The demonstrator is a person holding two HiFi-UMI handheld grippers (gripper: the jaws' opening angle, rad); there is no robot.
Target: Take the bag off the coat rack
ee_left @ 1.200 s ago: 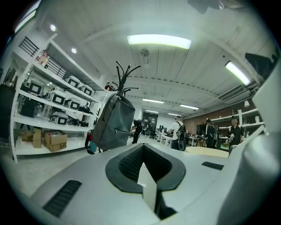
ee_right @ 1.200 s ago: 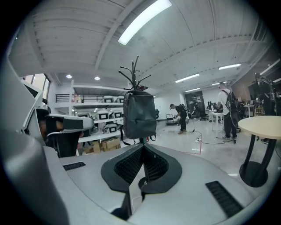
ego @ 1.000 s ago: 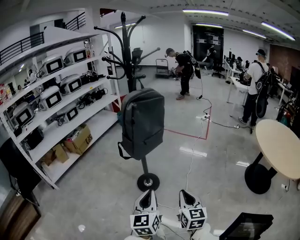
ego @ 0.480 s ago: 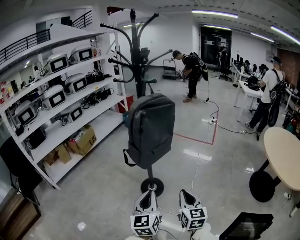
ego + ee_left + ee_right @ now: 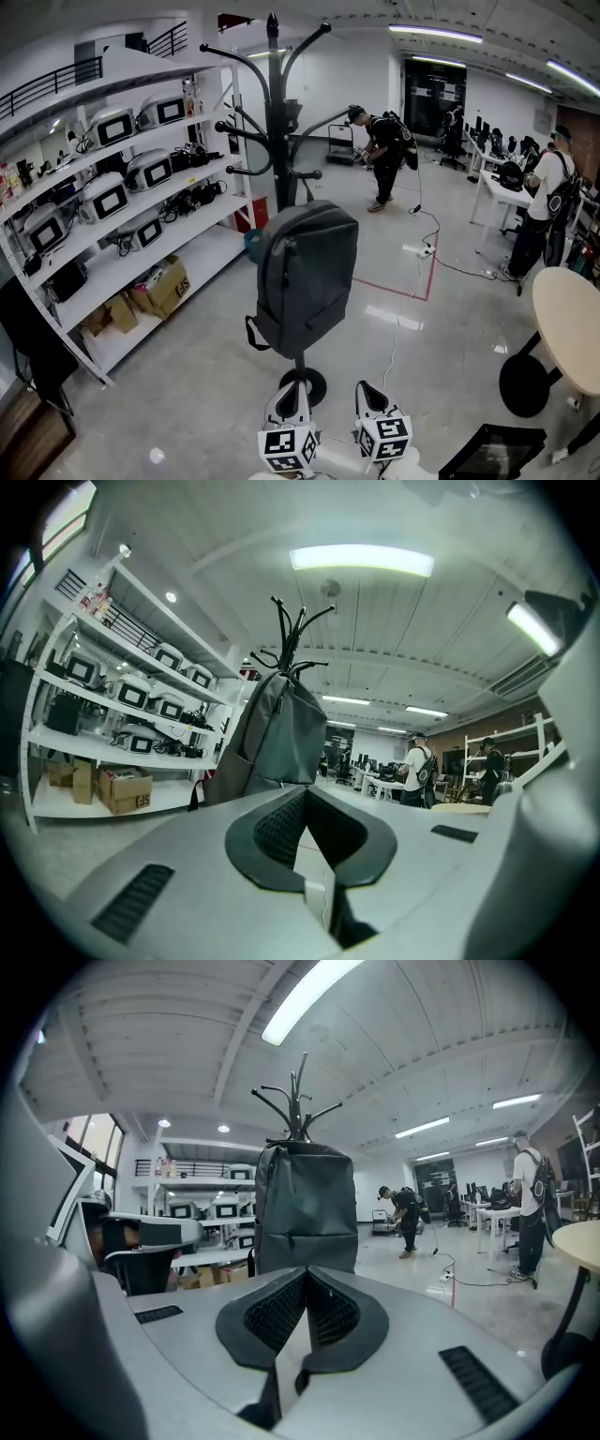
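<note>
Bag [image 5: 305, 277] hangs on the coat rack [image 5: 275, 112], though which hook carries it is hard to tell. Left gripper [image 5: 292, 392] and right gripper [image 5: 367, 390] sit low, side by side, both clenched on nothing, short of the bag

You are in a bright room lit evenly by long ceiling lights [image 5: 436, 35], which leave pale glare streaks on the glossy floor [image 5: 394, 314]. Every view bends strongly toward its edges, and both gripper views darken at the corners.
</note>
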